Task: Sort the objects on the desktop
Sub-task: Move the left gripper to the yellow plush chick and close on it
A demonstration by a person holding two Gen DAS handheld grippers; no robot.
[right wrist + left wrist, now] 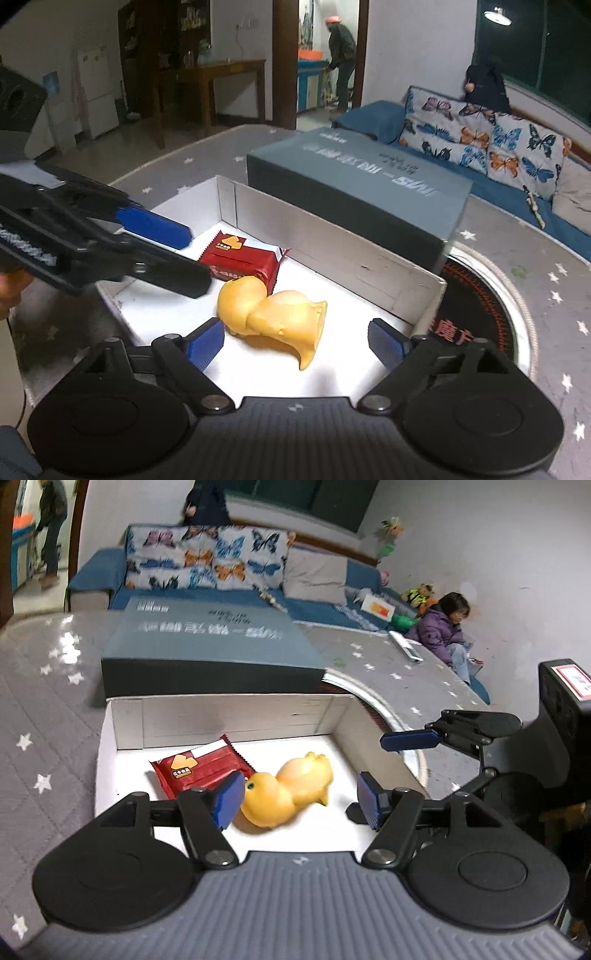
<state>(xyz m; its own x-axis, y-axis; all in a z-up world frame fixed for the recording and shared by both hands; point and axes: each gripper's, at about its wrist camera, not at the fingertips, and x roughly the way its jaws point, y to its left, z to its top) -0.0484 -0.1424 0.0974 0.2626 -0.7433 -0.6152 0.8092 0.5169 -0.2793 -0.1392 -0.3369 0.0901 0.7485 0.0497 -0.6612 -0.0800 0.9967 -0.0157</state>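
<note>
The left gripper (299,799) is hovering over the white box (236,716), its blue fingers (229,799) released and spread, pressing on nothing. The duck (288,790) is lying on its side on the box floor, its head just beside the left finger and its tail toward 1 o'clock. The red packet (195,770) is lying flat at 10 o'clock from the duck, touching or nearly touching its head; which, I cannot tell.

The right gripper (295,341) is also hanging over the box (332,236) with fingers (205,343) released and wide apart. The duck (273,317) is sitting just ahead of them, between their lines but untouched. The packet (240,260) is lying at 11 o'clock from the duck. The left gripper is reaching in from 9 o'clock there.

The grey lid (207,646) is resting on the bench (44,709) right behind the box's far wall, at 12 o'clock.
</note>
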